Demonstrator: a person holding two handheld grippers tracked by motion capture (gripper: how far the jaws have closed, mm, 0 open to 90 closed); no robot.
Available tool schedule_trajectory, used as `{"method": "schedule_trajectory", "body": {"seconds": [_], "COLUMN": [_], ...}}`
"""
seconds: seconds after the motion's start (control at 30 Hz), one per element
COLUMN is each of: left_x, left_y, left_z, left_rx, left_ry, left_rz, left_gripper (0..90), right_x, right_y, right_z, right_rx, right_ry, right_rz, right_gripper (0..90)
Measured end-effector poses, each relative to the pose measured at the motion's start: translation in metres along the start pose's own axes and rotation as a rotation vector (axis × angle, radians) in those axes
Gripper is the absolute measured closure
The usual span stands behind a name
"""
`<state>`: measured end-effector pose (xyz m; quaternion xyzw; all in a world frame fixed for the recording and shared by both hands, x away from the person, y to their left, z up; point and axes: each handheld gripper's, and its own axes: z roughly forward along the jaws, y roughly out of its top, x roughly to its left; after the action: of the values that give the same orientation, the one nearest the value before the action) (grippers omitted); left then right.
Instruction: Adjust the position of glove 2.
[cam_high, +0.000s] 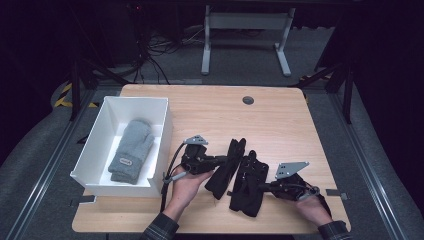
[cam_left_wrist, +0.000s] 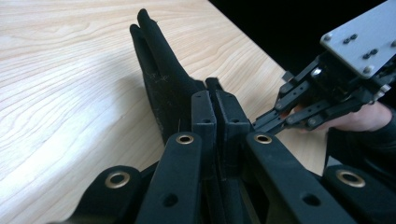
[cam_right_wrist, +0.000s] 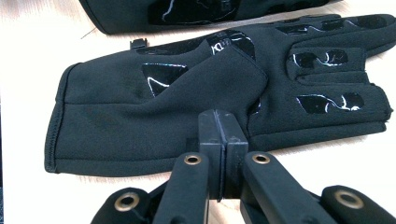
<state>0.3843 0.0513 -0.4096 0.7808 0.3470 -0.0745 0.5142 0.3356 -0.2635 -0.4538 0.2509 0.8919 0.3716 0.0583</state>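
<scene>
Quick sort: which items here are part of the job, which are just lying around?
In the job:
left gripper, shut on left black glove
right gripper, shut on right black glove

Lying about:
white box
grey mitten inside it

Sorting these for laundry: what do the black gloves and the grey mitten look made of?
Black gloves: smooth, matte stretch fabric, probably synthetic, with glossy rubbery grip patches that catch the light. Grey mitten in the white box: soft ribbed knit, wool or acrylic, with a small label.
</scene>
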Motion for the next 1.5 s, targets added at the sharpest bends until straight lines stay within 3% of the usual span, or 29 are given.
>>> {"method": "schedule_trajectory", "body": {"seconds": [0.47,0.7,0.8,0.93,1.1,1.5], "left_x": [-0.012,-0.014,-0.012,-0.011,-0.013,-0.02], "left_y": [-0.003,-0.006,-0.006,-0.007,-0.006,-0.008], "left_z": [0.006,0.004,0.002,0.001,0.002,0.012], "left_rx": [0.023,0.023,0.018,0.015,0.013,0.035], "left_ry": [-0.022,-0.017,-0.015,-0.016,-0.021,-0.033], "left_rz": [-0.017,-0.025,-0.031,-0.034,-0.037,-0.031], "left_gripper": [87.7,87.7,87.7,87.7,87.7,87.7], "right_x": [0.002,0.011,0.011,0.003,0.001,0.013], "right_y": [0.003,0.014,0.014,0.005,0.0,0.015], "right_z": [0.006,0.019,0.015,0.002,0.0,0.02], "right_rx": [0.001,0.012,0.004,0.004,0.012,0.014], "right_ry": [0.004,0.022,0.015,-0.009,-0.007,0.023], "right_rz": [-0.007,-0.044,-0.05,-0.018,-0.006,-0.052], "right_gripper": [90.0,90.0,90.0,90.0,90.0,90.0]}}
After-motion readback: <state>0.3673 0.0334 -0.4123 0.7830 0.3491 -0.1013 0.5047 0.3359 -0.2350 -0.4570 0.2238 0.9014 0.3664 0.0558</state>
